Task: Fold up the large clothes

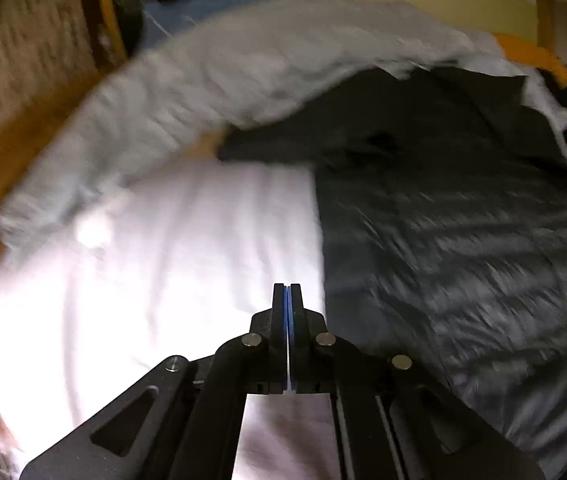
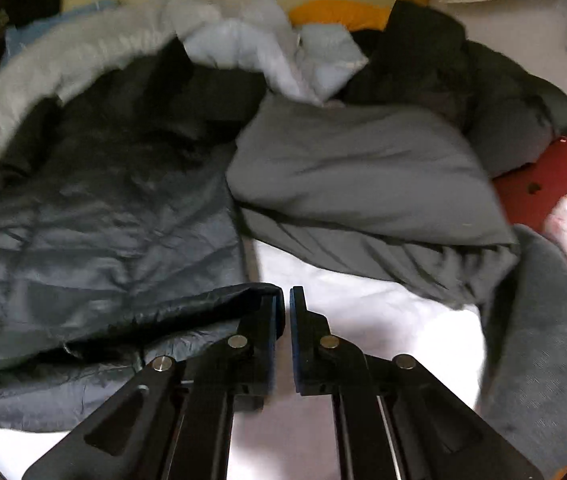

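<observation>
Fingers of the left hand-held gripper are pressed flat together with nothing between them, poised above a white bed sheet. Just to their right lies a dark grey quilted puffer jacket, spread over the bed with its straight edge running up the sheet. Beyond it, a pale grey padded garment arcs across the far side, blurred.

On the other side, the right hand-held gripper has its fingers nearly closed, a narrow slit showing between the blue pads. The jacket's dark hem curls up against the left finger; whether any cloth is actually pinched I cannot tell. Past the fingertips, a plain grey folded cloth rests partly on the sheet, just beside the jacket. Farther back sit a light blue padded piece, an orange cloth and a black garment. A red flat object lies at the right.
</observation>
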Action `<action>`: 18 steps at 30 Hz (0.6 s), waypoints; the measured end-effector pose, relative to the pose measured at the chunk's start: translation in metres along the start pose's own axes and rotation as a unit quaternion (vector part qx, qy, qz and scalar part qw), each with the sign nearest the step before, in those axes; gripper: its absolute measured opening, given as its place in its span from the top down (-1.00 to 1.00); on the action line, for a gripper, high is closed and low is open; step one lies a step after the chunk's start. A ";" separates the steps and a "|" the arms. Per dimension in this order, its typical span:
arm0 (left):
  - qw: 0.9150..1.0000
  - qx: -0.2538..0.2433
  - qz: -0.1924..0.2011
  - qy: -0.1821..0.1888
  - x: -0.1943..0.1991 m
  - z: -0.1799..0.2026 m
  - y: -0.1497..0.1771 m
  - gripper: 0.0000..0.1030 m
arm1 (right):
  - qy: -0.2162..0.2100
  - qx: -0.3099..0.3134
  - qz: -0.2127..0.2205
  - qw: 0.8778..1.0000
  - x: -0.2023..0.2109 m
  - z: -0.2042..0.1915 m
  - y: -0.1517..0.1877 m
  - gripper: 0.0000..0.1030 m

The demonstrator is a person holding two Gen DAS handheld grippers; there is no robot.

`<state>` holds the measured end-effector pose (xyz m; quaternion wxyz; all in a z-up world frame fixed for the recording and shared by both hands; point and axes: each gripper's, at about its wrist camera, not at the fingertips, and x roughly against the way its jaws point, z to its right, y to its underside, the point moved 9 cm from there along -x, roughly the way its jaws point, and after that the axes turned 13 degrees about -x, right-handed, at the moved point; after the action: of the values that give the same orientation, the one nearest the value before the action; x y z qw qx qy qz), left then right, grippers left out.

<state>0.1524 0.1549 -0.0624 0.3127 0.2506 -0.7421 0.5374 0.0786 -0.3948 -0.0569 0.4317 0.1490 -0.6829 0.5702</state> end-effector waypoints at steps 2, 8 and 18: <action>0.999 -0.041 0.025 0.023 0.016 0.013 0.011 0.93 | 0.003 -0.007 -0.013 1.000 -0.030 -0.004 -0.003 0.87; 0.975 -0.141 0.165 0.040 0.083 0.049 0.034 -1.00 | 0.003 0.003 -0.016 1.000 -0.068 -0.030 -0.034 0.87; 0.949 -0.280 0.137 0.044 0.078 0.078 0.091 -1.00 | 0.043 0.041 -0.027 0.998 -0.092 -0.049 -0.044 0.86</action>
<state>0.0203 0.1051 -0.0813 0.3263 0.0251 -0.8753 0.3561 0.1830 -0.3901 -0.0994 0.4690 0.1601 -0.6354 0.5921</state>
